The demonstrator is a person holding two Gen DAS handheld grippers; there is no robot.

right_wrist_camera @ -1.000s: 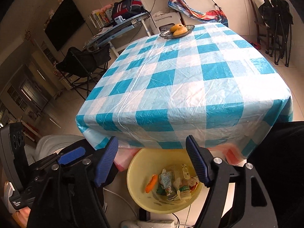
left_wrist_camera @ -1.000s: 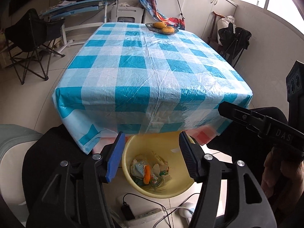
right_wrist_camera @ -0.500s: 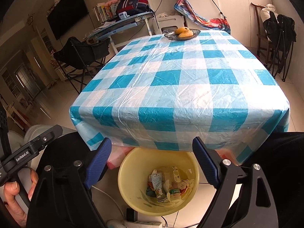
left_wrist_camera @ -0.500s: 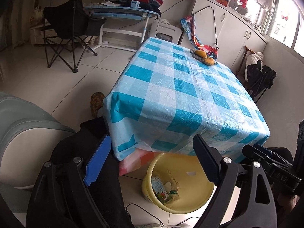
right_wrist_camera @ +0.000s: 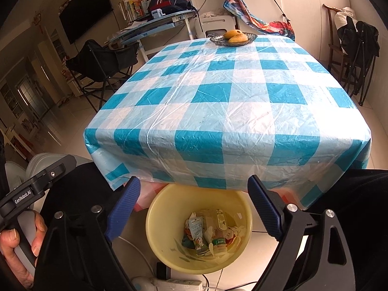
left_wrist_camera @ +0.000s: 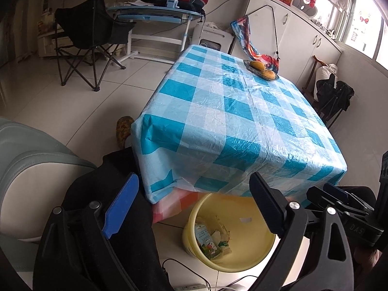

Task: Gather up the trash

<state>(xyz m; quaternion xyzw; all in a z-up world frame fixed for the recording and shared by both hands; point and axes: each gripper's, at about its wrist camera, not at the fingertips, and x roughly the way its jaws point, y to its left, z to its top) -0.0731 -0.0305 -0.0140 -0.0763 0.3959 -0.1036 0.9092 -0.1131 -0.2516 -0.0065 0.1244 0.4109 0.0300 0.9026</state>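
Both the left gripper [left_wrist_camera: 191,208] and right gripper [right_wrist_camera: 194,207] have just been opening; their fingers stand spread with nothing between them. Below, the yellow bin [right_wrist_camera: 169,254] under the desk [right_wrist_camera: 218,111] holds the trash [right_wrist_camera: 206,232]: light, crushable cartons, probably best pinched across their flat sides.

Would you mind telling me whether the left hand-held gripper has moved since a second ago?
Yes. The left hand-held gripper swung leftward: the yellow bin, centred between its fingers earlier, now sits toward the right finger, and the jaws have just been opening, empty.
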